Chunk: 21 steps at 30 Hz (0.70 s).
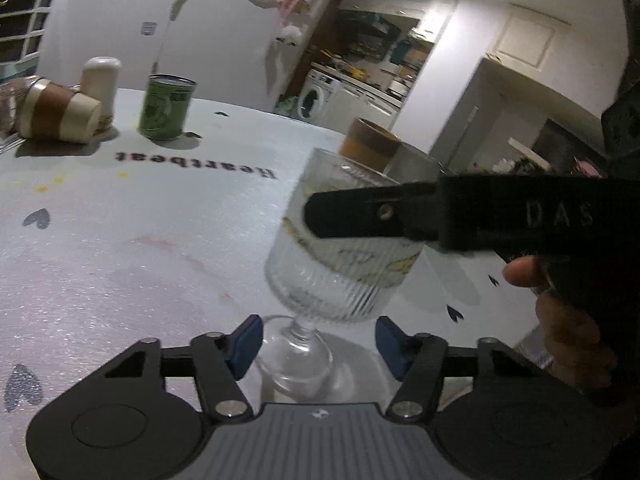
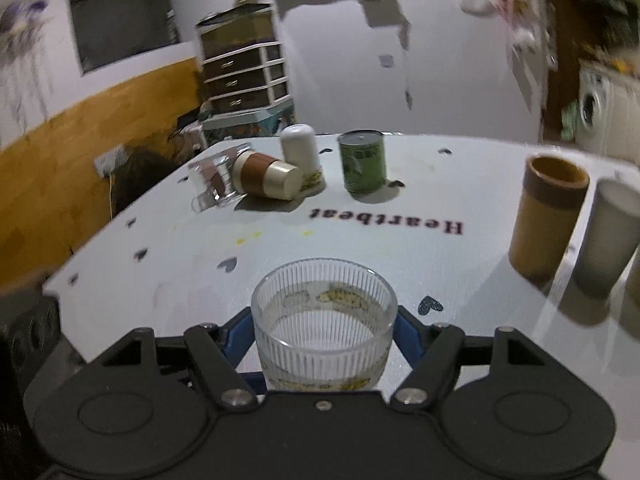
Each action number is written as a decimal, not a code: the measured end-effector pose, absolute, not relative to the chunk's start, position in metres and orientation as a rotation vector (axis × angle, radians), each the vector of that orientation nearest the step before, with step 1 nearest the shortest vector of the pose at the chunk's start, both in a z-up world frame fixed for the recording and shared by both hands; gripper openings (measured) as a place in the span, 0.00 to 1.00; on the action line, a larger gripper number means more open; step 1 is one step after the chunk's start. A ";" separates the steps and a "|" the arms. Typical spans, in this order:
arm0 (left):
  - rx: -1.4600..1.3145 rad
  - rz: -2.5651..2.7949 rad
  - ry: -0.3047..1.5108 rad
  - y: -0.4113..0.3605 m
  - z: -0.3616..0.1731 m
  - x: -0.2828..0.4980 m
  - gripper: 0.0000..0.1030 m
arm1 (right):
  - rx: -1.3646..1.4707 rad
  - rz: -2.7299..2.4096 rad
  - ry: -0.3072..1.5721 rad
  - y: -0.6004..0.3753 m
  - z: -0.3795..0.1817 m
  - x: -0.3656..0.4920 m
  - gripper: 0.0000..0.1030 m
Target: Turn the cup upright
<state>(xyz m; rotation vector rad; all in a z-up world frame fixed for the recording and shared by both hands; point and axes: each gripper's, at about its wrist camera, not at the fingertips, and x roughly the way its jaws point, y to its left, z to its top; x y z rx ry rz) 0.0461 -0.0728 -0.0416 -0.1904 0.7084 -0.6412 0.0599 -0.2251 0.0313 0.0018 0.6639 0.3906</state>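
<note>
A ribbed clear glass goblet (image 1: pixel 340 264) stands upright on the white table (image 1: pixel 120 240), slightly tilted. My right gripper (image 2: pixel 325 332) is shut on the goblet's bowl (image 2: pixel 324 320); its black finger (image 1: pixel 360 216) crosses the bowl in the left wrist view. My left gripper (image 1: pixel 318 344) is open, its blue pads on either side of the stem and foot (image 1: pixel 296 356), not touching. A brown-and-cream cup (image 2: pixel 266 174) lies on its side at the far left, also in the left wrist view (image 1: pixel 60 110).
A green can (image 2: pixel 362 160), a white upturned cup (image 2: pixel 300 148) and a clear glass (image 2: pixel 218 178) lying on its side sit at the far side. A tan cup (image 2: pixel 548 216) and grey cup (image 2: pixel 608 236) stand upright at right near the table edge.
</note>
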 end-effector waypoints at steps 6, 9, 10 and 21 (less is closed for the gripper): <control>-0.134 -0.661 0.714 -0.082 -0.046 0.045 0.43 | -0.093 0.391 0.648 -0.211 0.032 0.047 0.71; -0.125 -0.653 0.738 -0.083 -0.051 0.047 0.37 | -0.134 0.395 0.649 -0.206 0.032 0.044 0.71; -0.124 -0.651 0.744 -0.083 -0.052 0.047 0.36 | -0.148 0.398 0.650 -0.203 0.032 0.043 0.71; -0.055 -0.572 0.663 -0.077 -0.046 0.036 0.55 | -0.173 0.366 0.633 -0.203 0.037 0.070 0.71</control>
